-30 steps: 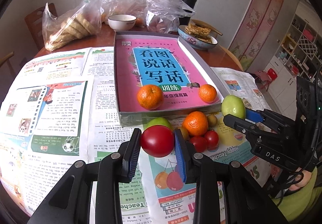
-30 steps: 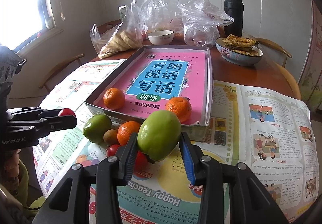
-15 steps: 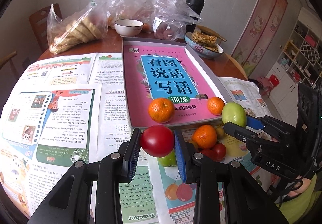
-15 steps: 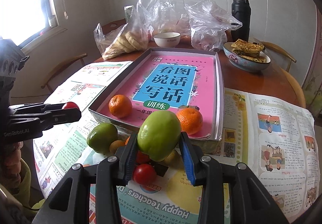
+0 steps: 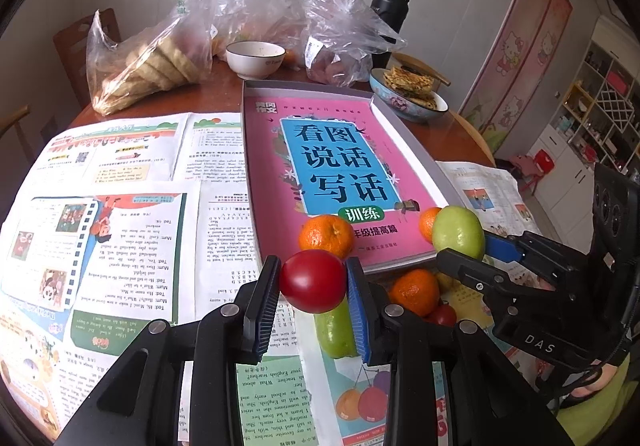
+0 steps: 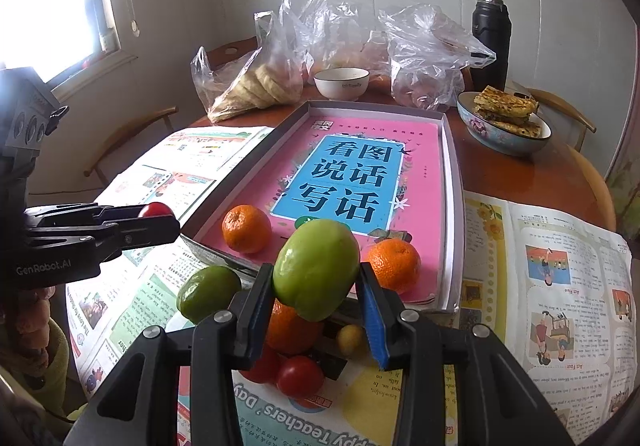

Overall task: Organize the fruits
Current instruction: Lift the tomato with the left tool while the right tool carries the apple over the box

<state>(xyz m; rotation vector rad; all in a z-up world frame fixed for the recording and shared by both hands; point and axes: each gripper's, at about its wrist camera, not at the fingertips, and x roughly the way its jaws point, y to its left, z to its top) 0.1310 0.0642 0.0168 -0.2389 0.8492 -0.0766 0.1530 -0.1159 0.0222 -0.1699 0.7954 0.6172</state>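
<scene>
Fruit sorting at a round table spread with newspaper (image 5: pixel 132 246). Left gripper (image 5: pixel 313 288) clamped on a red tomato (image 5: pixel 313 281), held in the air just short of the near edge of the shallow box (image 5: pixel 394 113). Right gripper (image 6: pixel 318 300) clamped on a green fruit (image 6: pixel 316 269), likewise aloft before the box's near edge; also visible at the right of the left wrist view (image 5: pixel 458 232), pinched between black fingers. Box lined with a pink and blue book cover (image 6: pixel 348 173); two mandarins on it near the front edge, one to the left (image 6: pixel 247 228) and one to the right (image 6: pixel 394 265).

On the newspaper below the grippers, just in front of the box: a second green fruit (image 6: pixel 208 294), a third mandarin (image 6: pixel 290 330), two small tomatoes (image 6: pixel 299 376), and a small yellowish fruit (image 6: pixel 349 338), close together, some touching.

Behind the box: white bowl (image 6: pixel 341 83), clear plastic bags (image 6: pixel 424 57) with bread and other food, black flask (image 6: pixel 490 41), patterned bowl of flat cakes (image 6: pixel 504 125). Wooden chairs (image 6: pixel 132 133) around the table.
</scene>
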